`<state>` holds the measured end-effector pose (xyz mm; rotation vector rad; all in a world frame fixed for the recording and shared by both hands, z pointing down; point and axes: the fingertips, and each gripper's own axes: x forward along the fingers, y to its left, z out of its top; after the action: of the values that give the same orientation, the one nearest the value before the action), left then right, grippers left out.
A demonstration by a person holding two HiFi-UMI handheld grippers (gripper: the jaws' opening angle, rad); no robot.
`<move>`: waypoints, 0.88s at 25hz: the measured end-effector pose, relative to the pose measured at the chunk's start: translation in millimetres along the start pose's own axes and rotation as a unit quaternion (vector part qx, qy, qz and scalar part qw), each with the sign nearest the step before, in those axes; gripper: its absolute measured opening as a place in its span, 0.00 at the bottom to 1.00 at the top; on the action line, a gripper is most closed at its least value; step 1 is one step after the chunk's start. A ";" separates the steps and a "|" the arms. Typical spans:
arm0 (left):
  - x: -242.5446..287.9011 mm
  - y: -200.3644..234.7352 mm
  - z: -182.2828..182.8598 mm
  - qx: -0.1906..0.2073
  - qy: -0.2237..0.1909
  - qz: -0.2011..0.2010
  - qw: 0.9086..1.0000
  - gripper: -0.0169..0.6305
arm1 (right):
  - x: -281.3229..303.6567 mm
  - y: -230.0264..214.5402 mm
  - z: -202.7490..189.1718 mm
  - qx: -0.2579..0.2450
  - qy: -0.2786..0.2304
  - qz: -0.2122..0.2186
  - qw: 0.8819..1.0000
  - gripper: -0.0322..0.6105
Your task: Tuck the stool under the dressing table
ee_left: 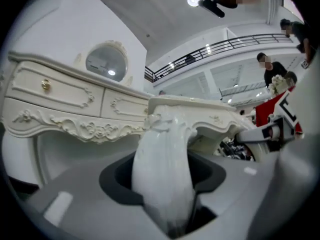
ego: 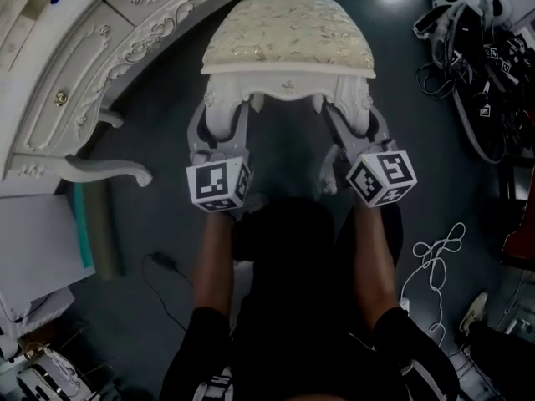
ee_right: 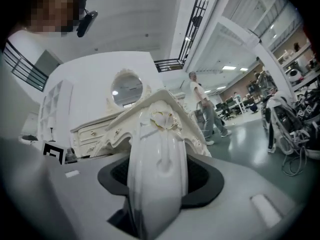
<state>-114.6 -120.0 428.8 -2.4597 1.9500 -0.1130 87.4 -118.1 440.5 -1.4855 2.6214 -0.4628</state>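
The stool (ego: 288,33) has a cream patterned cushion and white carved legs, and stands on the dark floor just in front of me. The white dressing table (ego: 100,48) with carved drawers runs along the upper left. My left gripper (ego: 219,119) is shut on the stool's near left leg (ee_left: 162,169), which fills the gap between the grey jaws. My right gripper (ego: 355,124) is shut on the near right leg (ee_right: 157,174), which bears a gold ornament. The dressing table (ee_left: 65,109) with its oval mirror (ee_right: 126,90) shows beyond the stool in both gripper views.
A curved leg of the dressing table (ego: 109,171) reaches out at the left, with a green roll (ego: 96,224) beside it. Cables and gear (ego: 476,48) lie at the right, and a white cord (ego: 435,253) is on the floor. A person (ee_right: 202,109) walks in the background.
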 end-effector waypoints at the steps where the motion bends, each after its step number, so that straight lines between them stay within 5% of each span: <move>1: -12.6 6.4 1.5 -0.001 0.001 0.018 1.000 0.41 | 1.9 9.4 -0.8 0.000 0.006 0.018 1.000 0.43; 9: -80.8 76.2 -6.8 -0.006 0.011 0.120 0.993 0.41 | 41.2 86.1 -26.8 0.000 0.042 0.118 0.992 0.43; 22: -96.5 144.6 -46.4 -0.023 -0.010 0.180 0.983 0.41 | 102.9 132.0 -65.4 -0.032 0.055 0.170 0.983 0.43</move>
<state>-279.7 -57.2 463.2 -2.0768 2.3709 -0.0418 -89.7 -128.1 469.2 -1.0190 2.9206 -0.4380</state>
